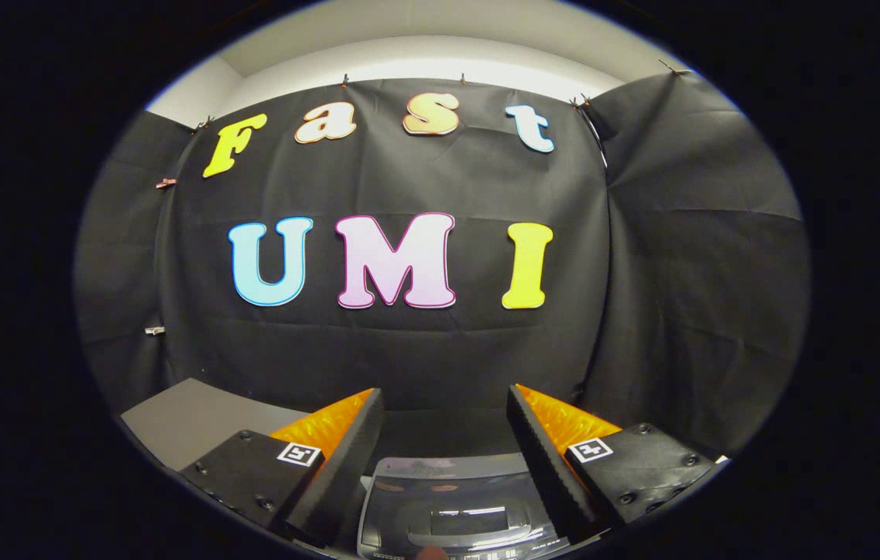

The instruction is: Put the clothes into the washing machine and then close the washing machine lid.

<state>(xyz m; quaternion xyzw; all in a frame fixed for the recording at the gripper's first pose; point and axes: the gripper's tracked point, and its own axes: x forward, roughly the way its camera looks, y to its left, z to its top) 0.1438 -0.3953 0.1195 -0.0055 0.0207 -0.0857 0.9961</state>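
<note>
Claw [445,424] spread, gripping nothing; washing machine [452,505] lid (glossy, seemingly closed) low between the fingers; risk: aimed at the wall, it could misjudge the lid.

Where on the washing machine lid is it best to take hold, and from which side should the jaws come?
The gripper is open and holds nothing. Below and between its jaws lies the washing machine lid, a glossy, nearly flat panel. Its near edge, closest to the jaws, is probably the best hold: come from above and in front, one jaw over and one under. No handle can be seen.
</note>
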